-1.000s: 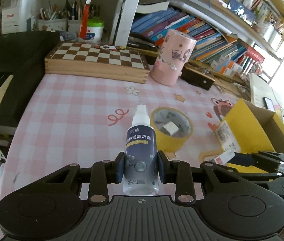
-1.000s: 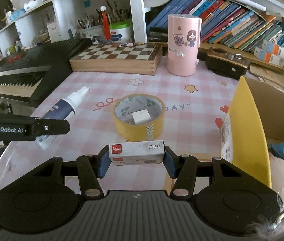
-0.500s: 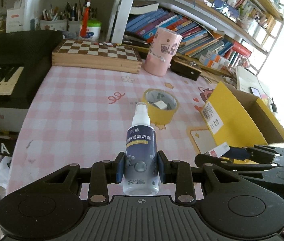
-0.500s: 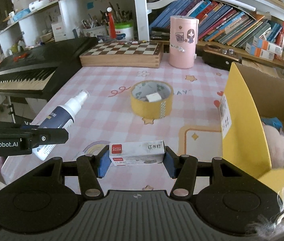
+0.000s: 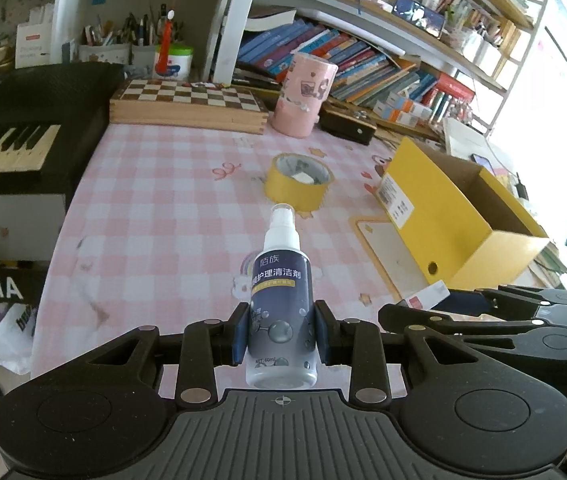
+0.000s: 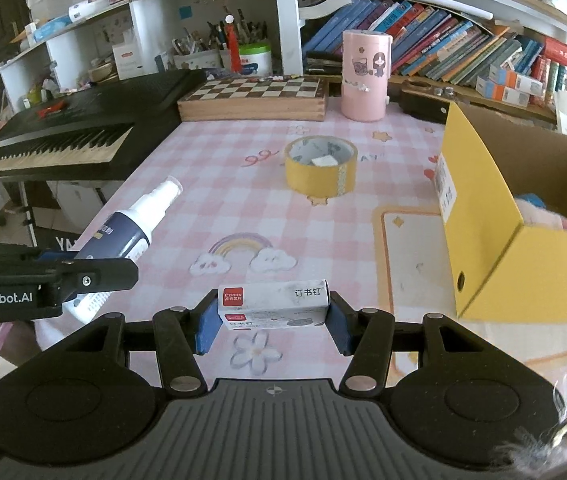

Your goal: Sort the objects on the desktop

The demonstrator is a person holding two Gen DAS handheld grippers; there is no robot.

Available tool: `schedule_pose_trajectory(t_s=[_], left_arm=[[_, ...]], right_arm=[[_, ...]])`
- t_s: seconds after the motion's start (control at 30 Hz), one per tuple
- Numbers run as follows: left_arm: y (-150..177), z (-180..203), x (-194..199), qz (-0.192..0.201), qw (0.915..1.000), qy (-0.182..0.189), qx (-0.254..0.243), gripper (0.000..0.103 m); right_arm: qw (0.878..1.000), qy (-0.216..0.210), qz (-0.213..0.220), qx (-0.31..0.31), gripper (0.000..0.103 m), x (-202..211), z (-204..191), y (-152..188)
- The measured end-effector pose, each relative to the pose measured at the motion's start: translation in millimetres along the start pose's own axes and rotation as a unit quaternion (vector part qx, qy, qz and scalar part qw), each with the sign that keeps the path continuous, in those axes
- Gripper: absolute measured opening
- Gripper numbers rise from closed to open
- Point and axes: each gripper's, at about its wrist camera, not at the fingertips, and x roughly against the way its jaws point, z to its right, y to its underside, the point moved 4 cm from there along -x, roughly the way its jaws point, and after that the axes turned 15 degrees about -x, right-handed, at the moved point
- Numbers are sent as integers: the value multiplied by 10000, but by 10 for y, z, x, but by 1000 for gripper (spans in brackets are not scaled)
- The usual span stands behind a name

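My left gripper (image 5: 281, 336) is shut on a dark blue spray bottle (image 5: 281, 304) with a white nozzle, held above the near table edge. The bottle also shows in the right wrist view (image 6: 123, 236), at the left. My right gripper (image 6: 273, 312) is shut on a white staples box (image 6: 273, 300) with a red label, held above the table's near part. A yellow tape roll (image 5: 298, 182) (image 6: 320, 164) lies on the pink checked tablecloth, with a small white item inside. An open yellow cardboard box (image 5: 455, 216) (image 6: 495, 216) stands to the right with a pink plush toy (image 6: 543, 216) inside.
A wooden chessboard box (image 5: 187, 104), a pink cylinder (image 5: 303, 92) and a dark case (image 5: 347, 128) stand at the back. A black keyboard (image 5: 7, 132) lies at the left. Bookshelves fill the back wall.
Both grippers have pulled back and risen from the table with their objects still held. The tape roll and the yellow box now look farther away.
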Motion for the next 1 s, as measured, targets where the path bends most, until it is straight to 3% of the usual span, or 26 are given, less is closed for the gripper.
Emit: schedule_pose_trajectory(t_s=[0.43, 1.0], left_arm=[[382, 202, 313, -140, 9992, 249, -290, 31], [473, 810, 199, -373, 9868, 1128, -1098, 31]], right_arm=[[9994, 212, -15, -256, 52, 360, -56, 536], [9901, 924, 3, -1055, 52, 775, 374, 916]])
